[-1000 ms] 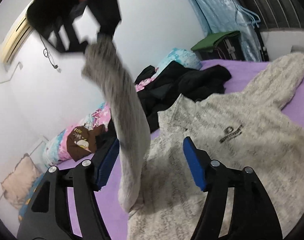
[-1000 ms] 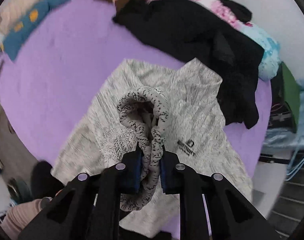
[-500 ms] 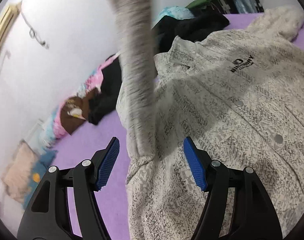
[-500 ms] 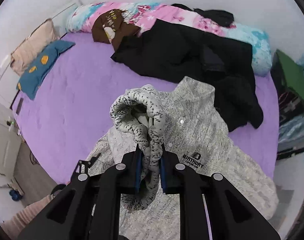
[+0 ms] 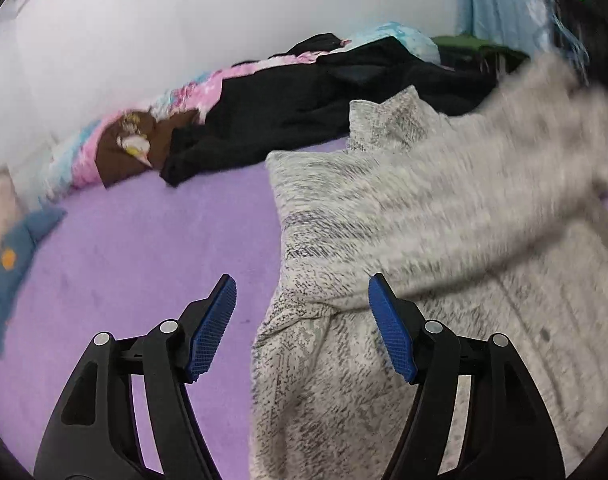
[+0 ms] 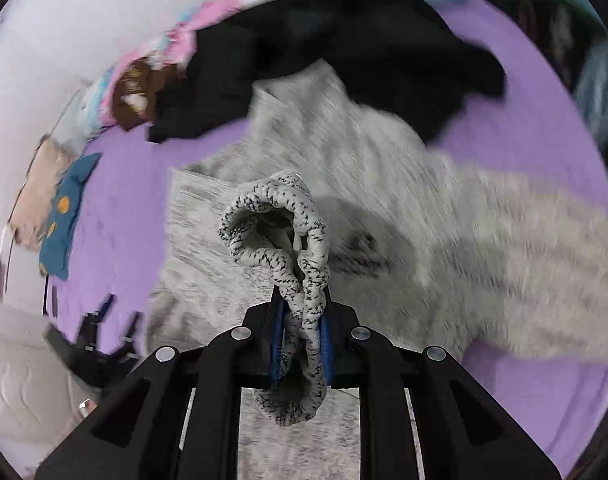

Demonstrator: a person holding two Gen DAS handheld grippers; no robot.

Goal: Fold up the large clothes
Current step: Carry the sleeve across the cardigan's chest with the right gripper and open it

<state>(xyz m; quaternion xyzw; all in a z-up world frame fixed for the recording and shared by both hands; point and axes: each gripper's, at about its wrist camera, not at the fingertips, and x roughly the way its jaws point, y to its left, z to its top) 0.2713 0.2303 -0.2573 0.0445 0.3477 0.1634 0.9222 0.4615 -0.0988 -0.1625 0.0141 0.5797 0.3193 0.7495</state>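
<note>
A large grey speckled knit cardigan (image 5: 443,248) lies spread on the purple bed (image 5: 136,248). One sleeve (image 5: 483,168) crosses over its body, blurred by motion. My left gripper (image 5: 302,324) is open and empty, low over the cardigan's left edge. My right gripper (image 6: 302,340) is shut on the sleeve's ribbed cuff (image 6: 288,240), held above the cardigan's body (image 6: 423,208). The left gripper also shows in the right wrist view (image 6: 100,344) at the lower left.
Black clothes (image 5: 323,96) lie piled at the back of the bed, beside a pink and blue floral quilt (image 5: 144,128) and a brown garment (image 5: 132,152). A blue pillow (image 5: 8,248) lies at the left. A white wall (image 5: 184,12) stands behind.
The right gripper has carried the cuff down and across, so the sleeve went from hanging upright to lying over the cardigan's body. The left gripper stayed open and shifted toward the left edge.
</note>
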